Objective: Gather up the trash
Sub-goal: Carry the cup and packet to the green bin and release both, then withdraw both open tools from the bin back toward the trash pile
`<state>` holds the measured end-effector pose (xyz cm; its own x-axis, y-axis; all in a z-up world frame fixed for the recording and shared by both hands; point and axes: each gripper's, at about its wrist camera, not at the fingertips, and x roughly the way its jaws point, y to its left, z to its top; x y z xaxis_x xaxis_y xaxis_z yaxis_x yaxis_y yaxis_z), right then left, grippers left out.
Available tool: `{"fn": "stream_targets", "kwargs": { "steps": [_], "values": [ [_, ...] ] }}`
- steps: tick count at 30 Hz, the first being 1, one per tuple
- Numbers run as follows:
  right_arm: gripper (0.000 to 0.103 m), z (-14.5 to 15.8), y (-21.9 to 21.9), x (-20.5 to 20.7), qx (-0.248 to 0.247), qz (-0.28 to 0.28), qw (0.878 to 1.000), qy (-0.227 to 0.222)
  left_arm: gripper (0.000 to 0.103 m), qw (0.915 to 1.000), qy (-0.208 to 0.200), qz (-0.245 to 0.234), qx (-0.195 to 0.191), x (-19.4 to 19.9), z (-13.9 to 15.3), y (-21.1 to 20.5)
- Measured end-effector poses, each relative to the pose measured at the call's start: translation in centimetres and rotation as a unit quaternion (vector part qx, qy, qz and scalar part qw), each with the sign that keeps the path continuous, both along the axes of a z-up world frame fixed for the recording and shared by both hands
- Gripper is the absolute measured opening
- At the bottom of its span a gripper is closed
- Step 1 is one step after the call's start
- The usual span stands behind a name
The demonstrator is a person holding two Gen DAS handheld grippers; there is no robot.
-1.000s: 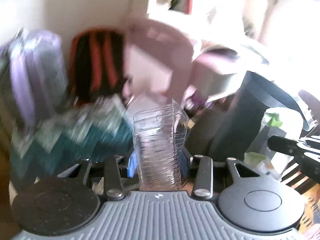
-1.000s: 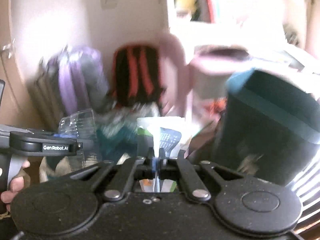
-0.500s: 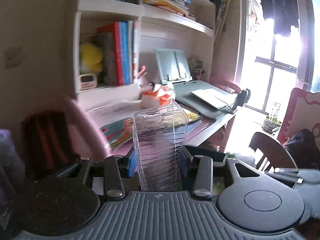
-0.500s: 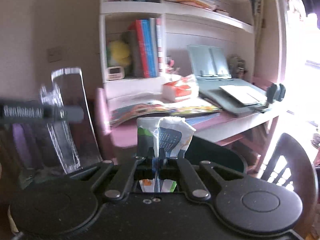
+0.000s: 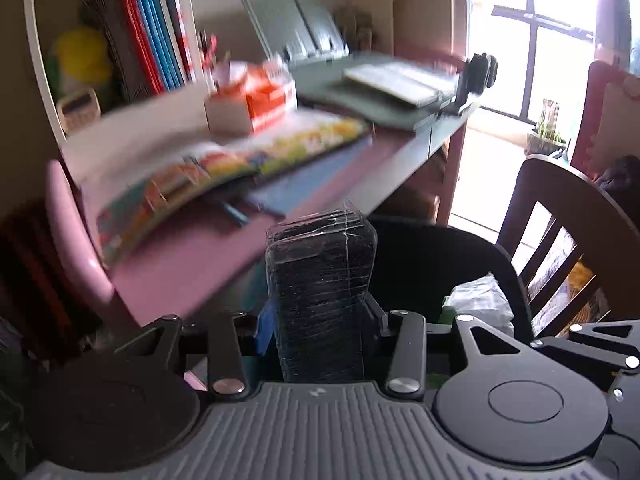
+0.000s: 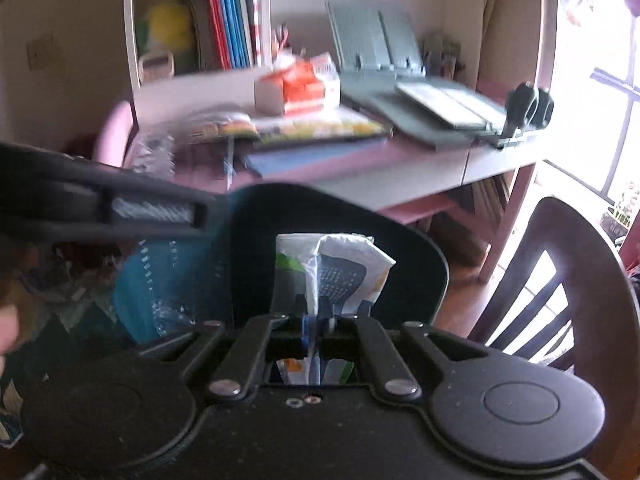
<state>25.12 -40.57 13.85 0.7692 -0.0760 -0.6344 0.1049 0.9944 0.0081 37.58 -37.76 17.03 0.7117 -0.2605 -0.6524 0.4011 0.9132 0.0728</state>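
Left wrist view: the left tool (image 5: 320, 316) is clamped on a clear ribbed plastic container (image 5: 320, 288), standing upright between its fingers, right at the near rim of the black trash bin (image 5: 432, 256). A white crumpled bag (image 5: 480, 300) already sits inside. The risk here is that thin plastic: it looks springy, and squeezed this hard it could flex and pop sideways on release, landing on the pink surface (image 5: 192, 264) side instead of in the bin.

Right wrist view: the right tool (image 6: 318, 322) is pinched nearly shut on a white printed paper wrapper (image 6: 332, 276), held over the bin's dark mouth. The left tool's body crosses the frame close by, so the likely trouble is the two tools bumping over the opening. The light wrapper may also cling to the pads or flutter past the rim toward the wooden chair (image 6: 560, 280).
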Motion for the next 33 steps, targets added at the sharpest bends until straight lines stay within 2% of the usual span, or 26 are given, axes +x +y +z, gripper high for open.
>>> {"fn": "stream_targets", "kwargs": {
  "steps": [4, 5, 8, 9, 11, 12, 13, 17, 23, 33],
  "values": [
    [0.008, -1.3, -0.4, 0.5, 0.002, 0.001, 1.000, 0.020, 0.047, 0.9993, 0.036, -0.001, 0.011, 1.2, -2.0, -0.8],
    [0.014, -1.6, -0.4, 0.6, 0.004, 0.003, 1.000, 0.024, 0.047, 0.9989, 0.042, -0.001, 0.021, 1.6, -2.4, -0.9],
    [0.018, -2.1, -0.6, 0.6, 0.005, 0.003, 1.000, 0.028, 0.053, 0.9983, 0.049, -0.001, 0.032, 1.9, -3.6, -1.1],
    [0.020, -2.1, -0.6, 0.5, 0.005, 0.005, 1.000, 0.028, 0.056, 0.9982, 0.052, 0.001, 0.029, 2.0, -3.7, -1.0],
    [0.031, -2.0, -0.6, 0.3, 0.008, 0.006, 1.000, 0.025, 0.065, 0.9983, 0.054, 0.002, 0.020, 1.8, -3.7, -0.6],
    [0.032, -2.0, -0.6, 0.2, 0.007, 0.006, 1.000, 0.022, 0.073, 0.9985, 0.051, 0.001, 0.017, 1.7, -3.6, -0.5],
    [0.033, -1.9, -0.6, 0.0, 0.007, 0.006, 1.000, 0.021, 0.074, 0.9988, 0.046, 0.002, 0.015, 1.5, -3.5, -0.3],
    [0.041, -1.3, -0.3, -0.8, 0.004, 0.007, 1.000, 0.015, 0.074, 0.9992, 0.040, 0.003, 0.008, 0.9, -2.5, 0.4],
    [0.047, 0.3, 0.8, -2.5, 0.005, 0.009, 1.000, 0.001, 0.075, 0.9998, 0.020, 0.008, 0.003, -1.5, -0.5, 2.5],
    [0.054, 3.7, 4.9, -6.4, -0.003, 0.041, 0.999, -0.028, 0.075, 0.9996, -0.009, 0.024, -0.011, -7.2, 3.0, 8.5]
  ]
}}
